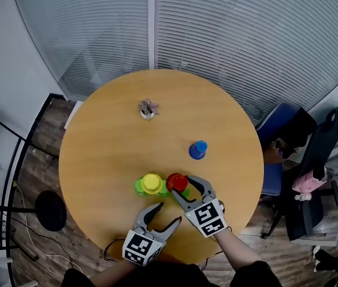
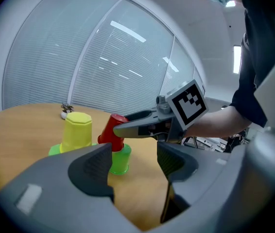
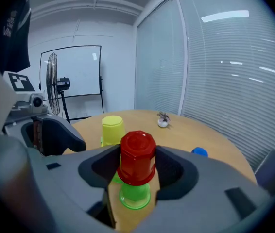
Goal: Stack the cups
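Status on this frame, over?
Left gripper open, empty. Right gripper shut on red cup, tilted over green cup. Yellow cup alongside, blue cup apart; nothing in the way.

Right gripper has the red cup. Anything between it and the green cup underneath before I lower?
Nothing visible. The red cup, clamped in the right gripper, hangs directly over the green cup with no object between. The yellow cup stands off to the side, clear of the path.

Table: round table (image 1: 97, 154), wooden top.
Beyond table: glass wall (image 1: 152, 23) with grey blinds (image 1: 234, 34).
Under table: dark plank floor (image 1: 43, 160).
Right of table: blue chair (image 1: 272, 179), black chair (image 1: 324, 142).
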Demonstrator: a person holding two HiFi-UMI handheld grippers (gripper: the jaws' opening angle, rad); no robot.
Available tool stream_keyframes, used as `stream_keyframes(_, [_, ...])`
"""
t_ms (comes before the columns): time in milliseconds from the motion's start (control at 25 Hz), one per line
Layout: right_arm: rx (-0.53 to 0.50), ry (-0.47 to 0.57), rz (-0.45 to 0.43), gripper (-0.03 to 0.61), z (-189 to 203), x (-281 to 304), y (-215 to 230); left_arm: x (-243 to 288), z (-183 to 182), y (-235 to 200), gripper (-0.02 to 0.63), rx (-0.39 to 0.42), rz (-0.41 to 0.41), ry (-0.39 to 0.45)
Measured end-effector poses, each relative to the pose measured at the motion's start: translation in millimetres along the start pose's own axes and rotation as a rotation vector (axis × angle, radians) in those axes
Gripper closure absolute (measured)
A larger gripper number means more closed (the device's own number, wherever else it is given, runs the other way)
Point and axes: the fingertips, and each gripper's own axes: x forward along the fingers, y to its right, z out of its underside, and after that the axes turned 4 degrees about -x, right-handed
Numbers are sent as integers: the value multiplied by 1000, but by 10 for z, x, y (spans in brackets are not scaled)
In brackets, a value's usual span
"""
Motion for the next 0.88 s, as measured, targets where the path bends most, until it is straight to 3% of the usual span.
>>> stream_keyframes(480, [-20,-26,-2,350,21,5,-181,-127,91,31,321,2,21,-13])
stream_keyframes(880, [50,85,43,336,-144,-316,5,-3,15,267,320,36,78,5])
